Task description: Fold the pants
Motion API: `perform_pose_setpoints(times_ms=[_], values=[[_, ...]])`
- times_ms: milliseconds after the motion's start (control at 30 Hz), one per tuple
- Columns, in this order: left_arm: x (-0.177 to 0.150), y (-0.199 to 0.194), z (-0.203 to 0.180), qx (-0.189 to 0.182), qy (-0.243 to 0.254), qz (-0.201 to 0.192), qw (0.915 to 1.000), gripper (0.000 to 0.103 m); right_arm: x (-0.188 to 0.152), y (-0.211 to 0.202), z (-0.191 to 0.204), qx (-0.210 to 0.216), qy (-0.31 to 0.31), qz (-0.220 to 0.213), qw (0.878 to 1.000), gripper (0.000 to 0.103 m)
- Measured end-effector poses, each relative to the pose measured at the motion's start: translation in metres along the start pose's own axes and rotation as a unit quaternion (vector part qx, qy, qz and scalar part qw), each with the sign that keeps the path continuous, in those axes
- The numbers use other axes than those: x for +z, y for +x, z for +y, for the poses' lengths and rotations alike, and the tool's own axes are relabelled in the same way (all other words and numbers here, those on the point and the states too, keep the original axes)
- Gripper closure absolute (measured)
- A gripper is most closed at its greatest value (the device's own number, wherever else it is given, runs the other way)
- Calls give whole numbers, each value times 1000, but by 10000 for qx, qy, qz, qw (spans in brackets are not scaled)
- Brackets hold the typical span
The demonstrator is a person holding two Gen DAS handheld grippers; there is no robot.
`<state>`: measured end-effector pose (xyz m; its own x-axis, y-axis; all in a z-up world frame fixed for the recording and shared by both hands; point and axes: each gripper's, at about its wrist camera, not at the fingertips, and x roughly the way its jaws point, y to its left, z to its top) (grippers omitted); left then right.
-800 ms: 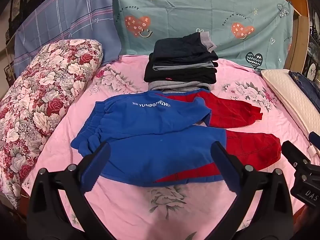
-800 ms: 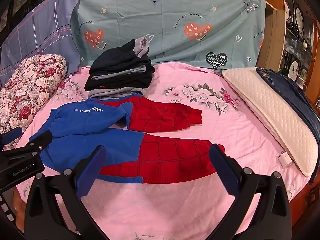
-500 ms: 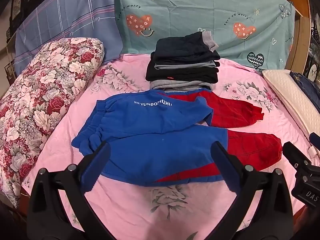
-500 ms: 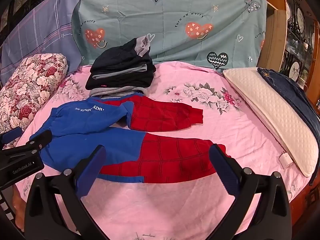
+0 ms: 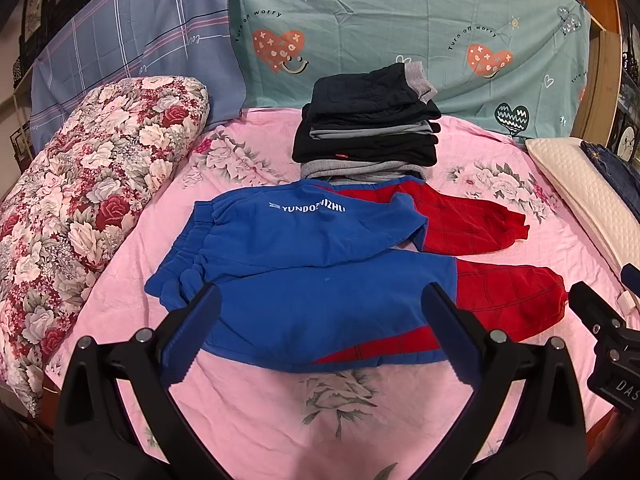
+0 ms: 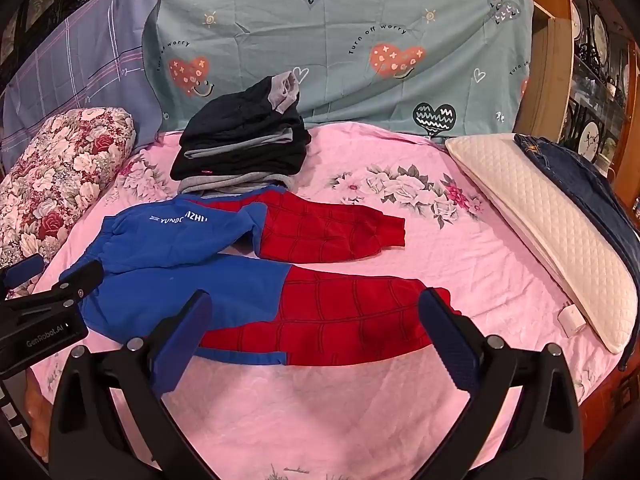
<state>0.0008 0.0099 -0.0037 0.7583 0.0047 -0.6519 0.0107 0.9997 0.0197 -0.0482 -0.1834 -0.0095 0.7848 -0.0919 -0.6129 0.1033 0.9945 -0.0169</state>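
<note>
Both tongs, left (image 5: 320, 334) and right (image 6: 314, 334), gape wide, empty, above the pants (image 5: 304, 276).

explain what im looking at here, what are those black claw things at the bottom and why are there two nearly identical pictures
The black claws are two-finger grippers that a person holds, one in each hand. Each carries a wide-angle camera looking forward along its fingers, so you get two pictures of one bed from slightly different spots.

One picture comes from the left gripper, the other from the right gripper. Both stand wide open above the bed and hold nothing. Each camera also catches the other gripper at the picture's edge.

On the pink floral bedsheet lie blue and red pants, spread out with both legs pointing right, not yet folded. Behind them sits a stack of folded dark clothes. A floral pillow lies at the left, a cream pillow at the right.
</note>
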Motion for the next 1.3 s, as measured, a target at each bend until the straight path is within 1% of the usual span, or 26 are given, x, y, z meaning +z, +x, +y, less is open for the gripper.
perform_pose_setpoints(times_ms=[767, 800, 1133, 1167, 1300], values=[[-4, -5, 11, 31, -21, 15, 10000, 2, 1, -1, -1, 32, 0, 14, 10000, 1], [-1, 0, 5, 35, -14, 17, 10000, 2, 1, -1, -1, 30, 0, 13, 10000, 1], [-6, -4, 12, 41, -11, 24, 10000, 2, 0, -1, -1, 33, 1, 17, 10000, 1], [-1, 0, 5, 36, -16, 17, 10000, 2, 0, -1, -1, 33, 1, 18, 10000, 1], [-2, -1, 6, 39, -17, 23, 10000, 2, 0, -1, 0, 32, 2, 19, 10000, 1]])
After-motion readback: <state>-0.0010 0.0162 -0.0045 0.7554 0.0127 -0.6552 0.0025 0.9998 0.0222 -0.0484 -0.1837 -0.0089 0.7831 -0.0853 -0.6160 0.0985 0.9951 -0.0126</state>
